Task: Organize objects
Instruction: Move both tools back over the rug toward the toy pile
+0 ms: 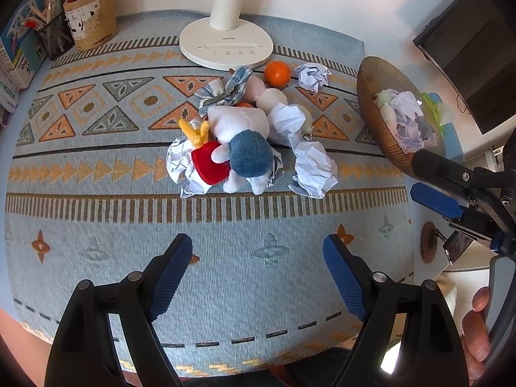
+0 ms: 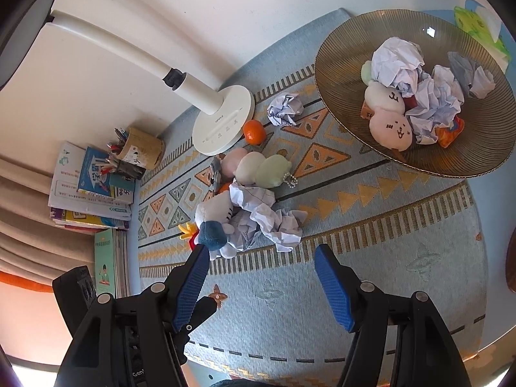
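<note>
A pile lies mid-table on the patterned cloth: a white plush toy (image 1: 238,138) with blue and red parts, crumpled paper balls (image 1: 314,169), pastel plush balls (image 1: 272,98), a checked cloth (image 1: 225,87) and an orange (image 1: 277,72). The pile also shows in the right wrist view (image 2: 248,206). A brown ribbed bowl (image 2: 338,42) at the right holds paper balls (image 2: 398,56) and face plush balls (image 2: 390,127). My left gripper (image 1: 258,251) is open and empty, short of the pile. My right gripper (image 2: 262,259) is open and empty, near the pile's front edge.
A white desk lamp (image 1: 225,45) stands at the back. A pen holder (image 1: 90,16) and stacked books (image 2: 93,190) sit at the back left. A green packet (image 2: 480,22) lies behind the bowl. A dark monitor (image 1: 467,51) stands at the right.
</note>
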{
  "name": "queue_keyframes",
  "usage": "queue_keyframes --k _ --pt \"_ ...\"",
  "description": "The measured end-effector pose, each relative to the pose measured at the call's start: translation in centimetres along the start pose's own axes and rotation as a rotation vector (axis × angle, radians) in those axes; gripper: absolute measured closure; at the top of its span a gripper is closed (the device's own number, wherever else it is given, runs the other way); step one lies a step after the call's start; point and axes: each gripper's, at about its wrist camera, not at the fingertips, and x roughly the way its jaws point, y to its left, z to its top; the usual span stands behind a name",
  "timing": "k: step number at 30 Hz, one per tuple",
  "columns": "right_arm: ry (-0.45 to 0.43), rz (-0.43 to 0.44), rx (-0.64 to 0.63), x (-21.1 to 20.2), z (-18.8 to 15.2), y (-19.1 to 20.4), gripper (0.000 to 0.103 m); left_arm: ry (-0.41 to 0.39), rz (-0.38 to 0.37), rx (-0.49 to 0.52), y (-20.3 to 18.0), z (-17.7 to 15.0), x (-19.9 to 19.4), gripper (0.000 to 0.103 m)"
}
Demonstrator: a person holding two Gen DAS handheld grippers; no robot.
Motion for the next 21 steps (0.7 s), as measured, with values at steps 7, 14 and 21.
queue_keyframes --k 7,14,21 --pt "-0.003 0.006 0.019 0.3 0.2 -0.2 0.037 0.005 0.001 0.014 0.0 0.3 0.3 0.021" --pt "-0.007 0.016 0.041 0.3 0.1 -0.7 0.037 0.017 0.010 0.029 -0.1 0.4 0.6 0.021" --pt "-0.018 0.019 0.053 -0.5 0.0 -1.6 0.037 0.019 0.010 0.053 -0.9 0.2 0.7 0.021"
